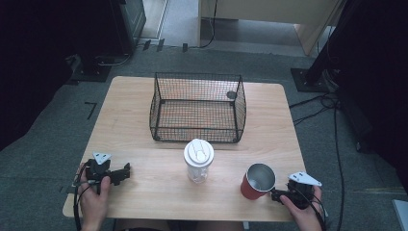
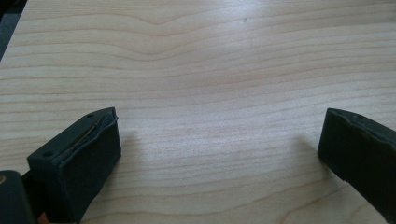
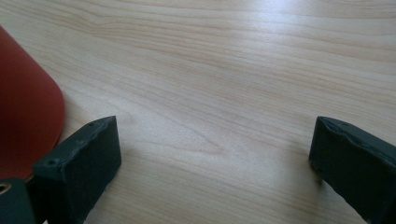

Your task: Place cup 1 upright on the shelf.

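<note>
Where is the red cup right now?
In the high view, the red cup stands upright near the table's front right edge, just left of the right gripper, right of the white-lidded bottle.

A wire basket (image 1: 197,108) stands on the far half of the table (image 1: 134,96), about midway across. Before it, nearer to me, a lidded tumbler (image 1: 198,160) stands upright, just clear of the basket's near wall. To the tumbler's right stands a cup (image 1: 257,181), near the table's front edge. My right gripper (image 1: 278,195) lies just right of the cup. My left gripper (image 1: 126,172) rests at the front left, well apart from the tumbler.
</note>
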`<state>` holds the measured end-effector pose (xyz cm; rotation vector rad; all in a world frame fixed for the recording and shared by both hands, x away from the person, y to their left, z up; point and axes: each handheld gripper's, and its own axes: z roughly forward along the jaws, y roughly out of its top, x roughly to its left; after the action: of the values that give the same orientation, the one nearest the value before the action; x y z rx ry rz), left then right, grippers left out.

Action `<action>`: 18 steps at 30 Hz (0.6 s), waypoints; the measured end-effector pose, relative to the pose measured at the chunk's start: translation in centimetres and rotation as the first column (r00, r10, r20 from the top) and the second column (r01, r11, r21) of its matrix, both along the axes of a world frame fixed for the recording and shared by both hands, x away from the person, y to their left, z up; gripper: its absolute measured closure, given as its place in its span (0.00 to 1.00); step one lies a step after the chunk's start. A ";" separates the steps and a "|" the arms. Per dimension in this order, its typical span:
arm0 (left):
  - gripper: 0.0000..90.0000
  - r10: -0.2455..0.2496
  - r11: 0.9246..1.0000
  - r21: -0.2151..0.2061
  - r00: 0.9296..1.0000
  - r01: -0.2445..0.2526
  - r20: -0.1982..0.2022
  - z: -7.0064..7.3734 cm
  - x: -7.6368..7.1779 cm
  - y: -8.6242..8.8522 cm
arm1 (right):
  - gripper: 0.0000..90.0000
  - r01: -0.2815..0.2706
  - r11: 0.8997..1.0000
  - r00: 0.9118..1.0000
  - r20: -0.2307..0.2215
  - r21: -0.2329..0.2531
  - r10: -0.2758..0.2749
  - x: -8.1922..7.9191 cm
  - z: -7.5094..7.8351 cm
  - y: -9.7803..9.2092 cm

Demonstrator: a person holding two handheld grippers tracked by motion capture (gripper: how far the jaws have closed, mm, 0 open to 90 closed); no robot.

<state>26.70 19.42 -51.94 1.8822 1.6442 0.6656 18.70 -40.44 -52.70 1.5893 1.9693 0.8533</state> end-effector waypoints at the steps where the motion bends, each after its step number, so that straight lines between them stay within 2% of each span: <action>1: 0.00 -0.001 1.000 0.001 1.000 0.001 0.000 0.0 0.0 0.0 | 0.03 0.004 1.000 1.000 0.000 0.003 -0.004 0.0 0.0 0.0; 3: 0.00 -0.001 1.000 0.001 1.000 0.001 0.000 0.0 0.0 0.0 | 0.08 0.015 1.000 1.000 -0.012 -0.002 -0.015 -0.2 0.3 -0.3; 5: 0.00 0.000 1.000 0.000 1.000 0.000 0.000 0.0 0.0 0.0 | 0.08 0.018 1.000 1.000 -0.010 -0.008 -0.018 -0.4 0.5 -0.4; 7: 0.00 0.000 1.000 0.000 1.000 0.000 0.001 0.0 0.0 0.0 | 0.08 0.020 1.000 1.000 0.020 -0.008 -0.020 -0.8 1.3 -0.6; 8: 0.00 -0.001 1.000 0.001 1.000 0.001 0.000 0.0 0.0 0.0 | 0.08 0.013 1.000 0.999 0.032 0.015 -0.014 -1.1 1.9 -0.7; 10: 0.00 0.000 1.000 0.000 1.000 0.000 0.001 0.0 0.0 0.0 | 0.08 -0.001 1.000 0.999 0.048 0.027 0.000 -1.6 2.6 -0.7; 12: 0.00 0.000 1.000 0.000 1.000 0.000 0.001 0.0 0.0 0.0 | 0.08 -0.024 0.999 0.997 0.070 0.045 0.021 -2.4 4.0 -0.6; 13: 0.00 0.000 1.000 0.000 1.000 0.000 0.001 0.0 0.0 0.0 | 0.08 -0.024 0.999 0.997 0.070 0.045 0.021 -2.4 4.0 -0.6; 18: 0.00 0.000 1.000 0.000 1.000 0.000 0.001 0.0 0.0 0.0 | 0.05 -0.100 0.992 0.989 0.113 0.075 0.091 -3.5 6.1 0.1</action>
<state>26.69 19.42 -51.95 1.8820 1.6436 0.6665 15.16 -40.37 -46.57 1.4686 1.9681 1.0479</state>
